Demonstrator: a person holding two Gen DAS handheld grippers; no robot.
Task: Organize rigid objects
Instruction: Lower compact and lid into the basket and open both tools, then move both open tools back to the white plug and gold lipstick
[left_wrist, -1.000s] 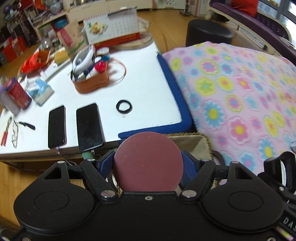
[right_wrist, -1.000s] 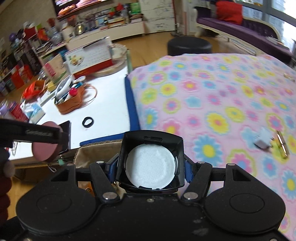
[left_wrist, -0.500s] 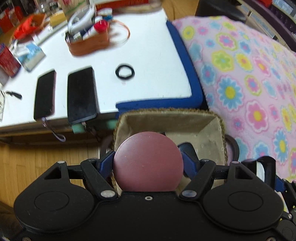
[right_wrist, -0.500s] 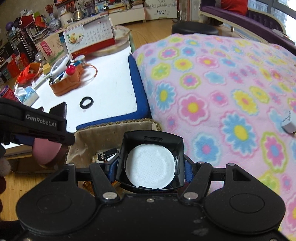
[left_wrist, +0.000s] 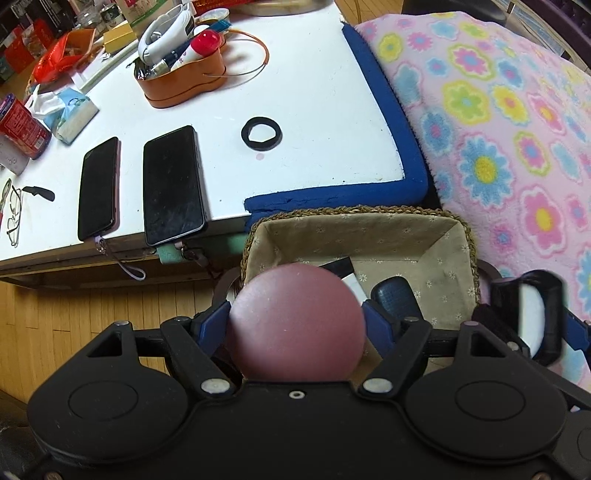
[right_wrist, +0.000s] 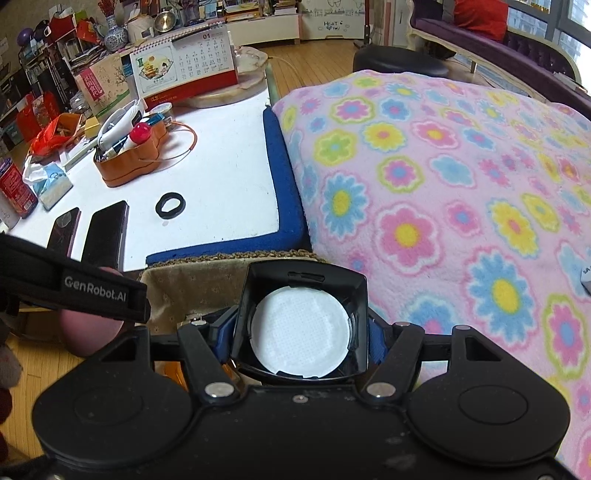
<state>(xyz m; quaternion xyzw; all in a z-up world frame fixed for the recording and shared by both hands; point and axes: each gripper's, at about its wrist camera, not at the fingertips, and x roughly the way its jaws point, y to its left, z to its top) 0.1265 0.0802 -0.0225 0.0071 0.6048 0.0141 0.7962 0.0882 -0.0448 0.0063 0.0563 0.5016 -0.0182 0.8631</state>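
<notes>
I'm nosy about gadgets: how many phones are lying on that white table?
2. The larger phone lies nearer the black ring; the slimmer phone lies beside it, on the side away from the ring. Clutter might hide others.

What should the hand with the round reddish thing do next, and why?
Probably lower it a little and let go. The left gripper holds the maroon disc right above the woven basket, which already contains a dark blue object, so dropping from closer seems gentler.
</notes>
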